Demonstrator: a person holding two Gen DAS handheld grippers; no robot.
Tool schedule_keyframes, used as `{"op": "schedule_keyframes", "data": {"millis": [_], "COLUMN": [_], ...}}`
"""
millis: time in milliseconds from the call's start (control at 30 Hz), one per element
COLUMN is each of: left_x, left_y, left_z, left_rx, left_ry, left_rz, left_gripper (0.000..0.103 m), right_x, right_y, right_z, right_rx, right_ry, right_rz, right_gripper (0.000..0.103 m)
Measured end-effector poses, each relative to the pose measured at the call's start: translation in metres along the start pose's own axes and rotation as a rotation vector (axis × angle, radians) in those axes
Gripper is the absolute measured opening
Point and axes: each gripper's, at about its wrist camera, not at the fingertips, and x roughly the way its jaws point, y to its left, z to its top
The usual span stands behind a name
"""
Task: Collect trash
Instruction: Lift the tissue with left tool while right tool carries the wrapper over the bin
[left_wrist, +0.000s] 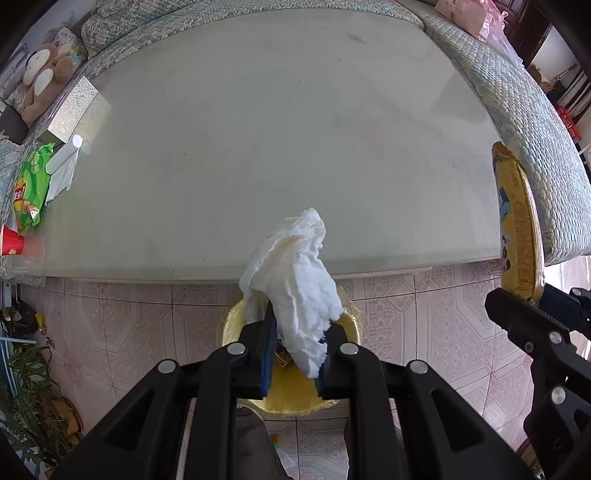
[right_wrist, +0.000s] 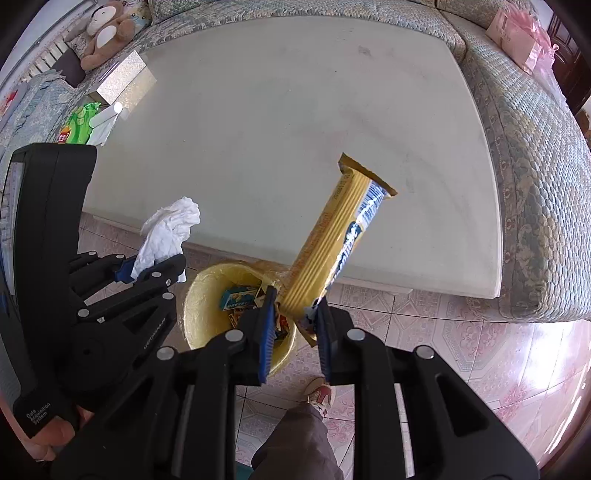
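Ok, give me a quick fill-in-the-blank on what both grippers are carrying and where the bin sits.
1. The left gripper is shut on a crumpled white ____.
2. The right gripper is shut on a long ____ snack wrapper.
3. The yellow-lined trash bin stands on the tiled ____, beside the glass table.
4. The green chip bag lies on the ____.

Missing: tissue; yellow; floor; table

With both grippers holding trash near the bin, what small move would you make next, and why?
Probably open the left gripper to drop the crumpled tissue. In its own view the tissue hangs right over the yellow-lined bin on the floor, which already holds scraps. The right gripper, shut on the long yellow wrapper, sits nearer the bin's edge, so it should follow.
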Motion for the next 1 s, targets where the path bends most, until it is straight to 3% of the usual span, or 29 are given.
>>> {"op": "schedule_keyframes", "data": {"millis": [300,600,800,1000], "left_x": [0.025,0.082,0.131,0.168], "left_y": [0.042,0.058,0.064,0.066], "left_z": [-0.042,-0.083,-0.103,-0.103], "left_rx": [0.046,0.038,0.029,0.010], "left_ry": [0.081,0.156,0.161,0.119], "left_rz": [-0.004,-0.004,0.003,0.010], "left_gripper": [0.017,0.017,0.017,0.017], "right_x": [0.033,0.094,0.146,0.190], "right_y": [0.046,0.078,0.084,0.083], "right_z": [-0.034,-0.068,-0.082,-0.095], "right_rx": [0.007,-0.103,-0.139,-0.183], "right_ry": [0.074,0.177,0.194,0.184], "right_rz": [0.052,0.079,0.088,0.095], "right_gripper": [0.020,0.020,0.020,0.020]}}
